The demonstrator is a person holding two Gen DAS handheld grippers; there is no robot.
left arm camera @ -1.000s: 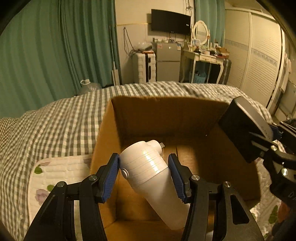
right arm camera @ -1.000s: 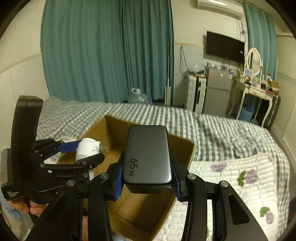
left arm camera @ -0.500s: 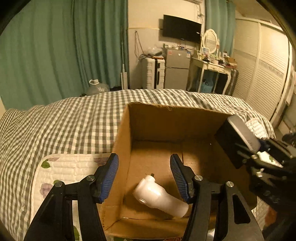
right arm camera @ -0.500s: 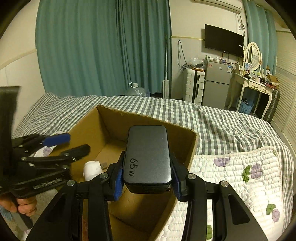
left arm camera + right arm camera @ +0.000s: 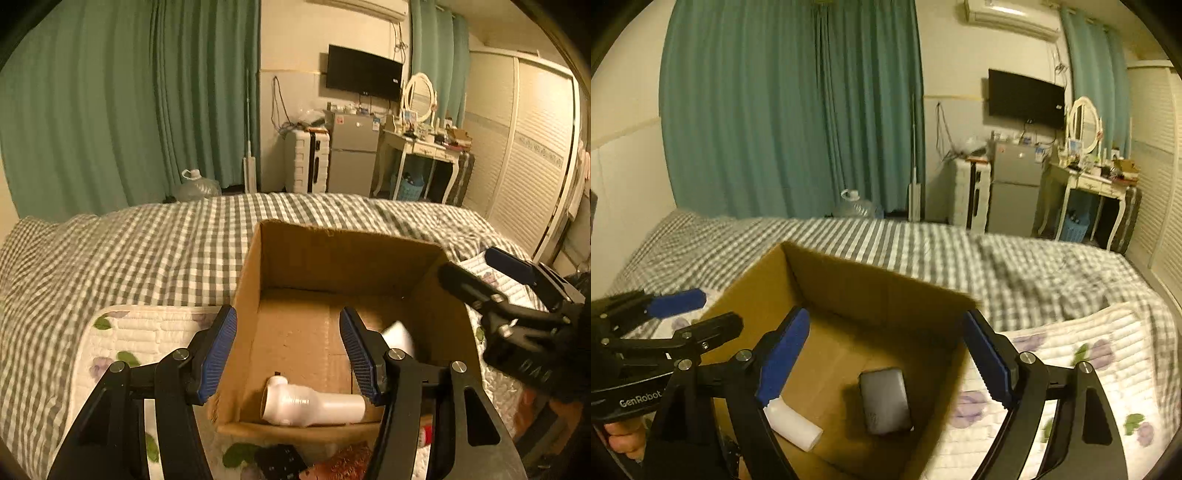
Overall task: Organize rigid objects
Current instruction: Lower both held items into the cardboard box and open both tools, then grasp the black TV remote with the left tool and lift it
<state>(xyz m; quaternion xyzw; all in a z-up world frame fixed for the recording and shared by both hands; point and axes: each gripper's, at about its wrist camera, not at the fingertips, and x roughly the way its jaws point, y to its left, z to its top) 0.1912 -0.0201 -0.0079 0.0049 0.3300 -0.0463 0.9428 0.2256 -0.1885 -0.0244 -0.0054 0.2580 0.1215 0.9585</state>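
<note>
An open cardboard box (image 5: 332, 251) stands on the bed; it also shows in the right wrist view (image 5: 827, 273). A white plastic bottle (image 5: 310, 404) lies on its side on the box floor near the front wall, partly seen in the right wrist view (image 5: 794, 424). A dark grey power bank (image 5: 884, 400) lies on the box floor to the right; only a pale corner of it (image 5: 399, 334) shows in the left wrist view. My left gripper (image 5: 288, 354) is open and empty above the box. My right gripper (image 5: 890, 358) is open and empty above the power bank.
The box sits on a floral quilted pad (image 5: 1071, 369) over a grey checked bedspread (image 5: 129, 251). Small dark and red objects (image 5: 314, 461) lie on the pad in front of the box. Curtains, a fridge and a dressing table stand beyond the bed.
My right gripper opened and the power bank dropped into the box. My left gripper, which let go of the white bottle earlier, has risen and drawn back from the box.
</note>
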